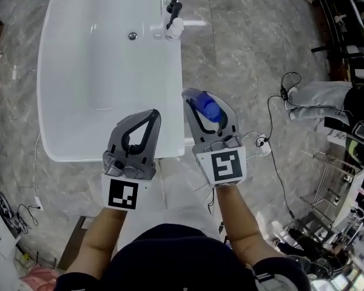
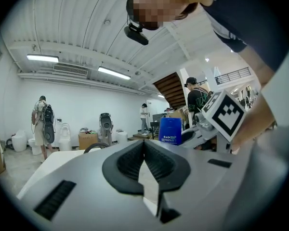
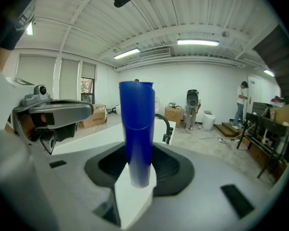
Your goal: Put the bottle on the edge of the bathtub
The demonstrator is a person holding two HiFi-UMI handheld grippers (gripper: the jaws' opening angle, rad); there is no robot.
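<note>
- The blue bottle [image 3: 136, 129] is clamped between the jaws of the right gripper [image 1: 205, 102], which are spread fairly wide around it.
- It's held just beside the right rim of the white bathtub [image 1: 175, 83] (not resting on it yet, as far as can be told).
- The left gripper [image 1: 153, 115] is seen over the tub's near end, jaws pinched together with nothing between them.
- So the pickup looks done. What's left: the bottle gets carried over the rim, set down upright and let go.
</note>
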